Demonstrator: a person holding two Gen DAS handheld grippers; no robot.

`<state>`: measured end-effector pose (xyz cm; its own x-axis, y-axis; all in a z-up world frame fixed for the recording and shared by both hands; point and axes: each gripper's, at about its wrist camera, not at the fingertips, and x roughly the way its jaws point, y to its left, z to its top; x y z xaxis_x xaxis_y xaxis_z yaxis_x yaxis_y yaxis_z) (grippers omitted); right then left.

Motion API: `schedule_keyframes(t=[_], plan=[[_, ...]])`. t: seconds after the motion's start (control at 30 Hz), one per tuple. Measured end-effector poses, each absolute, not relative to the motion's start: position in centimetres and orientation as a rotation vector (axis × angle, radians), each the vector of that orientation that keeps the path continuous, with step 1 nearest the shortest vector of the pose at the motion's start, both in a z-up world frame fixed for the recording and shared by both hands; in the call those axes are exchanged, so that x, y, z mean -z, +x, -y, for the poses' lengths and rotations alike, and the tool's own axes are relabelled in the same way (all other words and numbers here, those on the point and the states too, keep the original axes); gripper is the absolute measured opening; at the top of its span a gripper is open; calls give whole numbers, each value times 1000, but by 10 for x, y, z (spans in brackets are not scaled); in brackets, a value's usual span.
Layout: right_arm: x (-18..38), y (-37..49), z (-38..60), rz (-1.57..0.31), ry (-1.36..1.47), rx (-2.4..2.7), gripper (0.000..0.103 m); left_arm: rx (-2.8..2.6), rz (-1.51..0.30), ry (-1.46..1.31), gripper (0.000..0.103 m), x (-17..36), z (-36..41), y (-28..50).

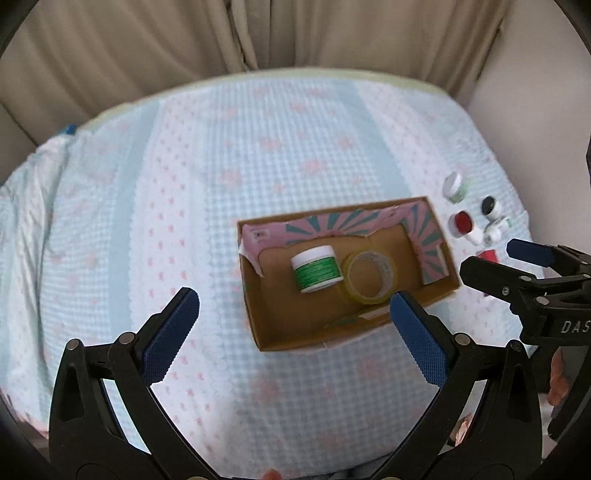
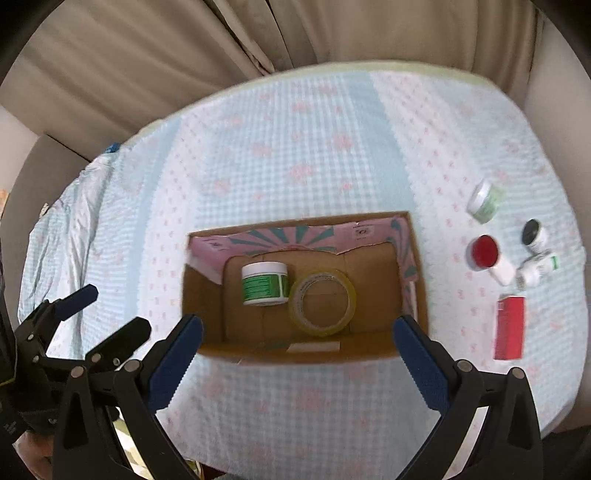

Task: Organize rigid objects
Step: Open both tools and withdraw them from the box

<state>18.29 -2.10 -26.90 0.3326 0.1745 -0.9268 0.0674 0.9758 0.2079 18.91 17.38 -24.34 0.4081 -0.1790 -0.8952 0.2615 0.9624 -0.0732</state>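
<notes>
An open cardboard box [image 1: 258, 317] [image 2: 421, 295] lies on the bed. Inside it are a green-labelled white jar [image 1: 316, 268] [image 2: 264, 283] and a roll of clear tape [image 1: 368, 277] [image 2: 322, 302]. To the right of the box lie a pale green jar [image 2: 484, 201] [image 1: 456, 187], a red-lidded jar [image 2: 484, 251] [image 1: 461, 223], a black-lidded jar [image 2: 533, 232] [image 1: 490, 206], small white bottles [image 2: 535, 267] and a red box [image 2: 510, 328]. My left gripper [image 1: 293, 334] is open and empty, in front of the box. My right gripper [image 2: 297, 354] is open and empty at the box's near edge.
The bed has a light blue quilt with pink flowers [image 1: 184, 184] [image 2: 295, 147]. Beige curtains [image 1: 258, 33] hang behind it. The quilt is rumpled at the left edge [image 1: 33, 206]. The right gripper shows in the left wrist view [image 1: 491, 258], beside the small items.
</notes>
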Motion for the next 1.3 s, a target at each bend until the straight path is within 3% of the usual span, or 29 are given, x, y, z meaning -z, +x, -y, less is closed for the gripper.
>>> schedule_keyframes(t=[0.53, 0.93, 1.3], plan=[[176, 113, 85, -1094, 205, 152, 103, 412, -1012, 95, 103, 192, -117, 161], [179, 91, 210, -1084, 266, 275, 103, 331, -1001, 86, 103, 189, -7, 163], [225, 113, 341, -1102, 338, 264, 103, 258, -1107, 45, 103, 250, 121, 190]])
